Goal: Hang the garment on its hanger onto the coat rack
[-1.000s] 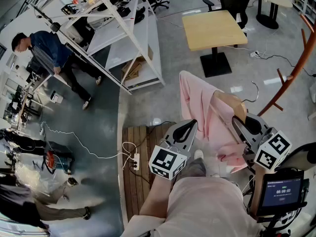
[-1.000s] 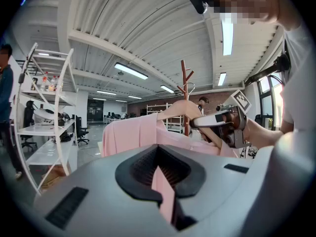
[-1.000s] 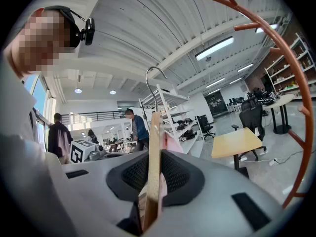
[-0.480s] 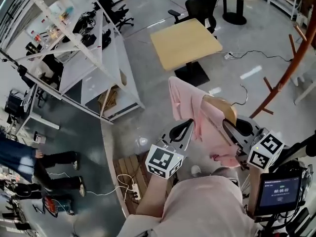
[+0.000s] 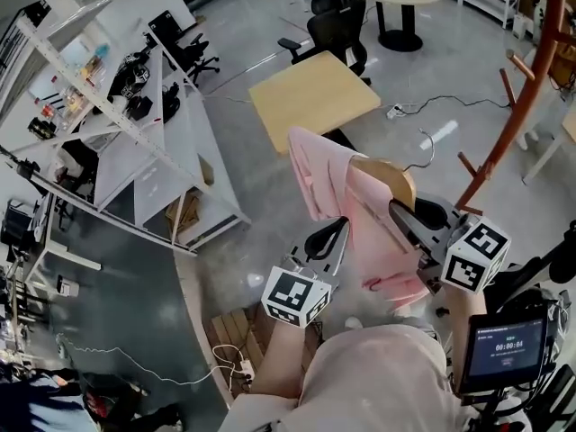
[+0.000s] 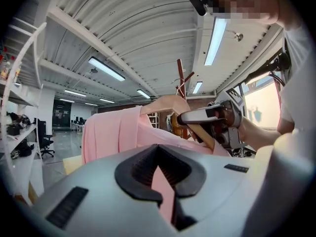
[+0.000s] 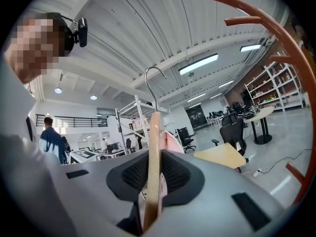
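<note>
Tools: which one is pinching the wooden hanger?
The right tool, the one nearer the brown coat rack. Its jaws are shut on the wooden hanger, while the left tool pinches only the pink garment.

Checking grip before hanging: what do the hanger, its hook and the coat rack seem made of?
The hanger looks like pale matte wood, tan edge; its hook, thin shiny metal wire; the coat rack, glossy red-brown, lacquered wood or painted metal, unclear.

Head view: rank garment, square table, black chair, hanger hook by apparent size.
1. garment and square table: about alike; the garment is nearer the camera, so no ranking.
2. black chair
3. hanger hook
</note>
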`<state>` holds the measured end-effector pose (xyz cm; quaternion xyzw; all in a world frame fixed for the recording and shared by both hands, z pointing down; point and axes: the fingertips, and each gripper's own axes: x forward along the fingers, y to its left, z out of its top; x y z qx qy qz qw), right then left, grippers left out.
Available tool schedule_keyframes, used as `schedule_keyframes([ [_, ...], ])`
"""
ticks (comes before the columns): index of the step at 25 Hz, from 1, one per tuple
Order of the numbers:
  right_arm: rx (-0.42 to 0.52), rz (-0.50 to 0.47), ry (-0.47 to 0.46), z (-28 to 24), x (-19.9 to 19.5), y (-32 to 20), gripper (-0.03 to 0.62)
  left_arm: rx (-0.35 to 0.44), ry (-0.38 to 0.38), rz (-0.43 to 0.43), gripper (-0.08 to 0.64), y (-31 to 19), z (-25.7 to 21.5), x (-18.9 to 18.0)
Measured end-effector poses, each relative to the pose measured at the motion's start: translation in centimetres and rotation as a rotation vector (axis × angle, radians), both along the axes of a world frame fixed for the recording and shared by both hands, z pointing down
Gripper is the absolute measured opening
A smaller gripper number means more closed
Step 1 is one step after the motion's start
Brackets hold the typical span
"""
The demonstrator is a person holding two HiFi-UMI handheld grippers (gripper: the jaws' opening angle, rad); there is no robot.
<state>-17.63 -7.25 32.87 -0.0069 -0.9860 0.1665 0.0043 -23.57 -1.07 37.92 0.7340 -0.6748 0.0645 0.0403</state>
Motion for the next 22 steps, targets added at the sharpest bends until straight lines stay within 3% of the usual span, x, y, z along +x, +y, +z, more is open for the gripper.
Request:
schedule_keyframes([
  [13, 0.094, 0.017, -0.041, -4.3, 2.8, -5.9, 0.064, 0.050, -0.075, 0.096, 0.006, -6.7, -4.1, 3.5],
  [22, 0.097, 0.041, -0.093, -6.6, 3.6, -8.0, 0.064, 0.106, -0.136, 0.118, 0.006, -9.2, -7.5, 4.0],
])
